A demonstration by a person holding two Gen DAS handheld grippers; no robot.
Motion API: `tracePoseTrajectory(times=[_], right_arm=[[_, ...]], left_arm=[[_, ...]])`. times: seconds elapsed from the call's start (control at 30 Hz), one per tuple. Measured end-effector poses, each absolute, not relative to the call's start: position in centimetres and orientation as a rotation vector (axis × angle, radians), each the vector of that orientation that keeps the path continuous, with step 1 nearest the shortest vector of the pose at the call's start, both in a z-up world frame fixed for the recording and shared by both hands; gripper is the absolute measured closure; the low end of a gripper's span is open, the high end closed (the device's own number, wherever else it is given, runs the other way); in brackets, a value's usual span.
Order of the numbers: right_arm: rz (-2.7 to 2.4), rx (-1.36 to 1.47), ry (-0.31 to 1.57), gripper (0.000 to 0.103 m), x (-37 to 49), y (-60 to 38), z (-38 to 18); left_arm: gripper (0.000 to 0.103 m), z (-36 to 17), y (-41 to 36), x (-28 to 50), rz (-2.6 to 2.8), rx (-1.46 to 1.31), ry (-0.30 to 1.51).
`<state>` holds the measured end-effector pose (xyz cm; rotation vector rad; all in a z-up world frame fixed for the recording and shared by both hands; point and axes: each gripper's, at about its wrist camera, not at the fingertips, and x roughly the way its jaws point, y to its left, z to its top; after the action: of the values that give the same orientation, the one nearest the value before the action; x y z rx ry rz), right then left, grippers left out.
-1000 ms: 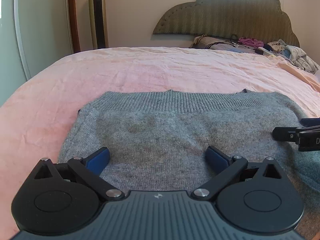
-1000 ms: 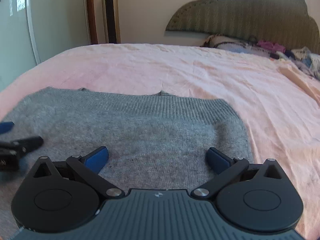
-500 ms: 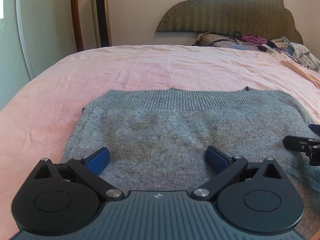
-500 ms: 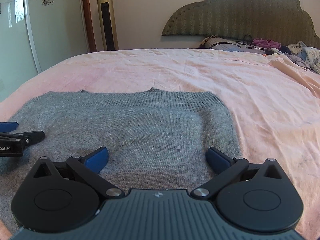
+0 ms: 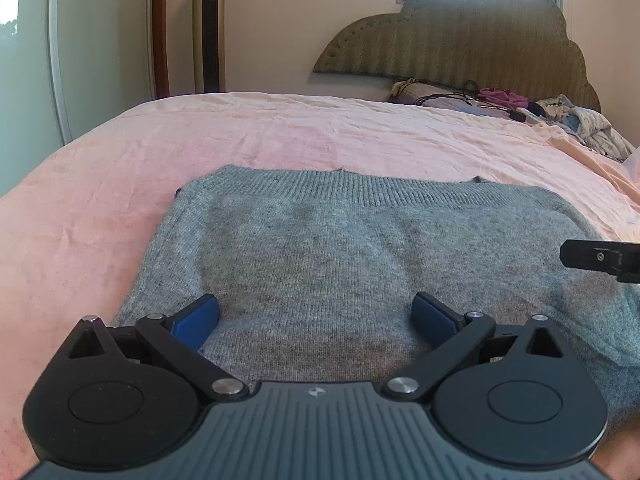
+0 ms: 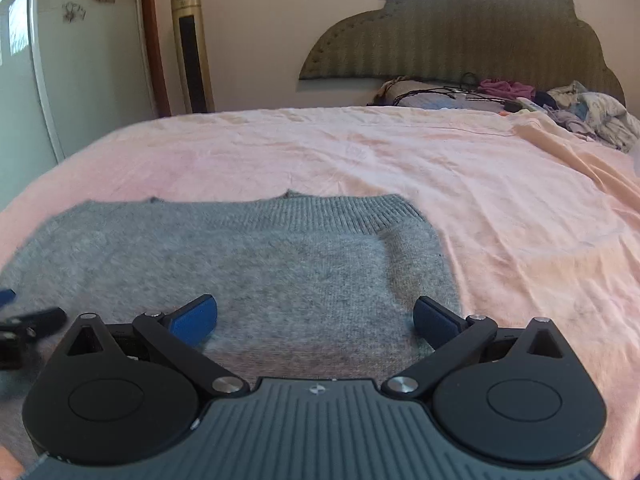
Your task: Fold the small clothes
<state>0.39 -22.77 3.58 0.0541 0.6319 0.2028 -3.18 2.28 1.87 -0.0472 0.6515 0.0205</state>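
A grey knitted sweater (image 5: 340,248) lies flat on the pink bed sheet (image 5: 280,136), its ribbed hem at the far side. It also shows in the right wrist view (image 6: 240,264). My left gripper (image 5: 316,316) is open and empty, just above the sweater's near left part. My right gripper (image 6: 316,316) is open and empty, above the sweater's near right part. The right gripper's finger shows at the right edge of the left wrist view (image 5: 600,258). The left gripper's finger shows at the left edge of the right wrist view (image 6: 32,322).
A pile of clothes and cables (image 5: 552,110) lies by the headboard (image 5: 460,40) at the far right. A tall gold fan tower (image 5: 208,28) and a white wardrobe (image 5: 28,52) stand beyond the bed's far left. Bare pink sheet (image 6: 520,220) surrounds the sweater.
Both grippers have risen and pulled back a little from the sweater, staying open. The sweater lies as before.
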Motion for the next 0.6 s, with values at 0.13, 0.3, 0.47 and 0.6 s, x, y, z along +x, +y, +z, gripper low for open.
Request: tracePoseTrajectory(times=[0.13, 0.3, 0.47, 0.6], right_arm=[[0.236, 0.001, 0.681, 0.000, -0.4, -21.9, 2.7], [0.261, -0.043, 0.653, 0.000, -0.7, -21.8, 1.6], [0.263, -0.037, 0.651, 0.000, -0.7, -21.9, 1.6], [0.262, -0.037, 0.651, 0.000, -0.8, -21.9, 1.6]], left_arm=[[0.000, 1.9, 2.1, -3.2, 0.022, -0.046, 0.651], [0.000, 1.8, 2.1, -3.2, 0.022, -0.047, 0.651], [0.000, 1.8, 2.1, -3.2, 0.021, -0.047, 0.651], [0.000, 1.8, 2.1, -3.2, 0.021, -0.047, 0.651]])
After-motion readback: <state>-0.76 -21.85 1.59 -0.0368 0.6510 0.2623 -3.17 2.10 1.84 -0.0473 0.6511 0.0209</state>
